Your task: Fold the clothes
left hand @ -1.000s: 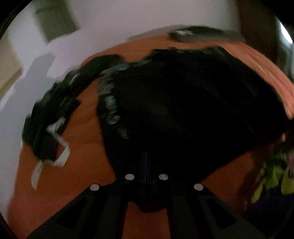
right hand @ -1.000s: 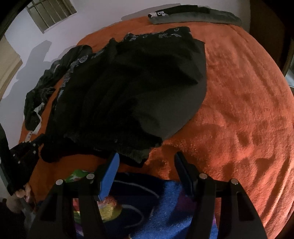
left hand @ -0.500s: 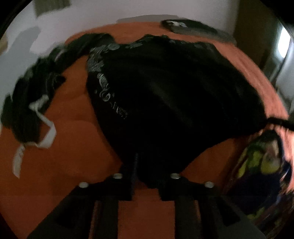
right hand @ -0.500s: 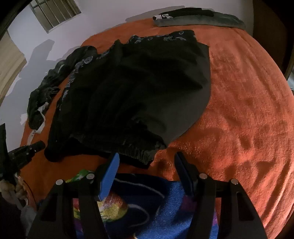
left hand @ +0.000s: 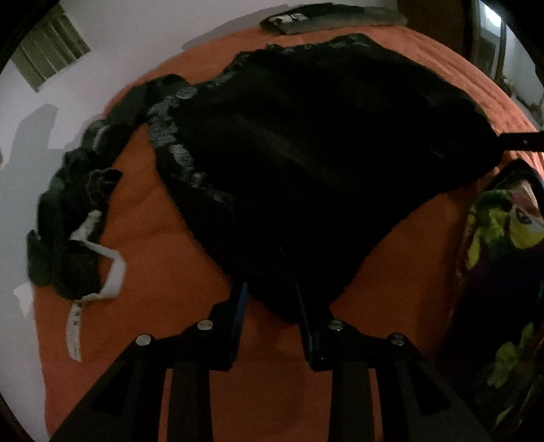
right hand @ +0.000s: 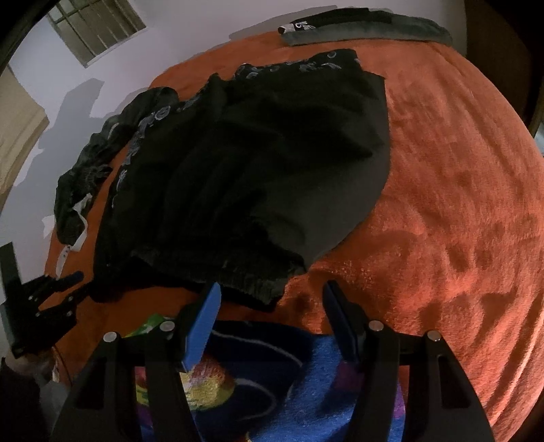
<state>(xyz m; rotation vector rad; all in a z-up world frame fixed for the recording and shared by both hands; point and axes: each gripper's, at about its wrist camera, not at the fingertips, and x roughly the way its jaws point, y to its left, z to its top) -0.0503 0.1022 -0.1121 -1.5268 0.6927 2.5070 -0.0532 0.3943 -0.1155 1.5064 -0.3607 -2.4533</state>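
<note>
A black garment (left hand: 323,170) with a pale printed trim lies spread on the orange bed cover (left hand: 163,272). Its near corner lies on the cover between the parted fingers of my left gripper (left hand: 268,292), which is open. In the right wrist view the same garment (right hand: 255,170) shows its ribbed hem at the near side. My right gripper (right hand: 272,289) is open just in front of that hem, with nothing between its fingers. The left gripper (right hand: 73,285) is also visible there, at the garment's left corner.
A second dark garment (right hand: 88,170) with a white strap is bunched along the bed's left edge. A folded dark and grey item (right hand: 367,27) lies at the far edge by the wall. A colourful blue blanket (right hand: 272,374) covers the near edge. Bare orange cover (right hand: 442,204) stretches to the right.
My left gripper went from shut on the garment's near corner to open, and the corner now lies on the bed. The right gripper has hardly moved.
</note>
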